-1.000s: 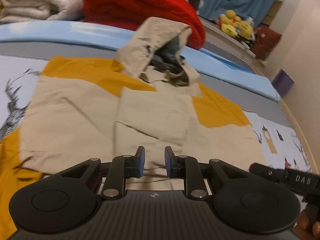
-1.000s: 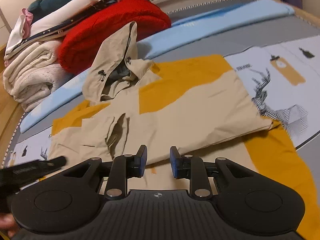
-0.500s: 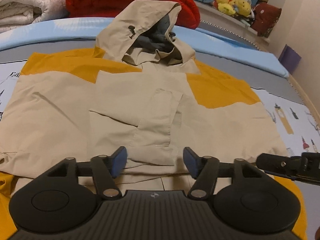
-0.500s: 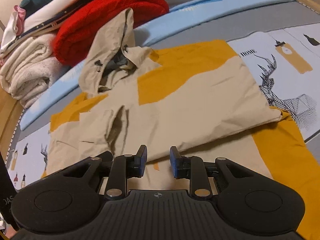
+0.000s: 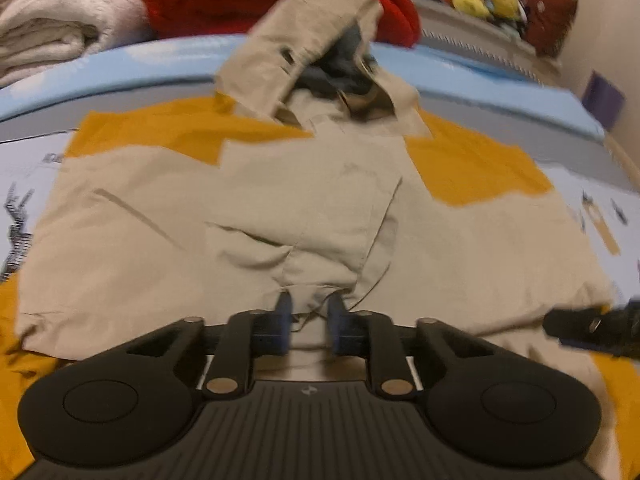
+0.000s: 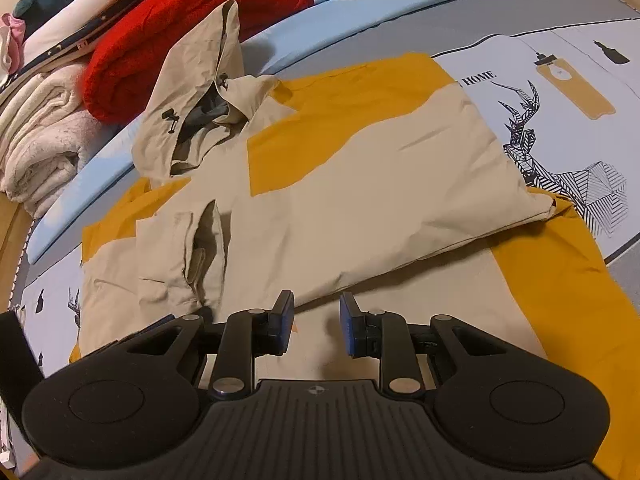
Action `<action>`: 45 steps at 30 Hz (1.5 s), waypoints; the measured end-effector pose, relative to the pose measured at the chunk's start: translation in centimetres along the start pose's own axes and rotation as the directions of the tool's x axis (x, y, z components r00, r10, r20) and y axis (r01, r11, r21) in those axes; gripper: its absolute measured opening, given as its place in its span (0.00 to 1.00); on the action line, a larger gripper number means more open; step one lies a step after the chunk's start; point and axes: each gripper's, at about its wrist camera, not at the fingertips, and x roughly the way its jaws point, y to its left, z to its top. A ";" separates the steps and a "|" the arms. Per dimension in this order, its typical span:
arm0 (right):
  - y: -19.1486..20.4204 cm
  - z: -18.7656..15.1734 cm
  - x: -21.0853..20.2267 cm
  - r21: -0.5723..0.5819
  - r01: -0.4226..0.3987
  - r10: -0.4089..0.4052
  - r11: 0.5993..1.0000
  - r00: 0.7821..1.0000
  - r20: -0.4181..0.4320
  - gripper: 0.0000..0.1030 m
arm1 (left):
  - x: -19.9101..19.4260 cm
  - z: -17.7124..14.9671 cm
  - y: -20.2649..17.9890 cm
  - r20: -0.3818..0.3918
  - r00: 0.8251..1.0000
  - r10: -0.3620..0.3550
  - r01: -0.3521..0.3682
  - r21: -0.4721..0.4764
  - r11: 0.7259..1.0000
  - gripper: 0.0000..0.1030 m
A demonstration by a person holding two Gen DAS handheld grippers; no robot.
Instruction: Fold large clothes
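Now the big beige and mustard-yellow hooded cloth jacket (image 5: 304,200) lies spread flat on the bed with the printed deer sheet (image 6: 560,92), front side up. Its hood (image 6: 192,92) points away toward the soft red folded blanket (image 6: 192,28) and the fluffy cream blanket (image 6: 36,148) piled at the far side. Both sleeves look already turned in over the chest, so the jacket makes a wide, flat shape.

I think the step in hand is taking hold of the near hem, so the bottom half can go up toward the hood.

The left gripper (image 5: 308,320) is at the middle of the near edge. Its blue fingers (image 5: 283,320) are closing, and a small bunch of beige cloth sits pinched up between them. The picture is blurry there, but the pads seem to press on the cloth.

The right gripper (image 6: 315,326) hangs low over the hem a little further along. Its fingers (image 6: 349,328) stand a bit apart with flat cloth seen between them, and they do not grip anything.

Next, I think the right fingers need to go down and pinch the hem too. Then both hands should lift together and carry the edge evenly, so the fold stays straight.
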 end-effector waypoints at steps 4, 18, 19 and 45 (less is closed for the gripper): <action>0.1 0.1 0.0 -0.002 0.005 -0.005 1.000 1.000 0.003 0.25 | -3.7 1.1 3.3 0.091 0.995 0.042 -0.027 -0.161 0.987 0.13; -0.4 -0.4 1.5 0.034 0.049 -0.049 0.998 0.999 -0.013 0.28 | -5.6 -1.5 17.7 0.040 0.998 0.056 -0.007 -0.746 0.666 0.38; -0.5 -0.3 1.7 0.039 0.053 -0.052 0.998 0.999 -0.016 0.28 | -5.5 -2.0 18.5 0.033 0.999 0.030 0.006 -0.763 0.646 0.38; -4.7 1.5 2.4 0.304 0.020 -0.027 0.952 0.999 0.017 0.28 | -6.0 -1.3 19.1 0.080 0.996 0.045 0.029 -0.742 0.669 0.04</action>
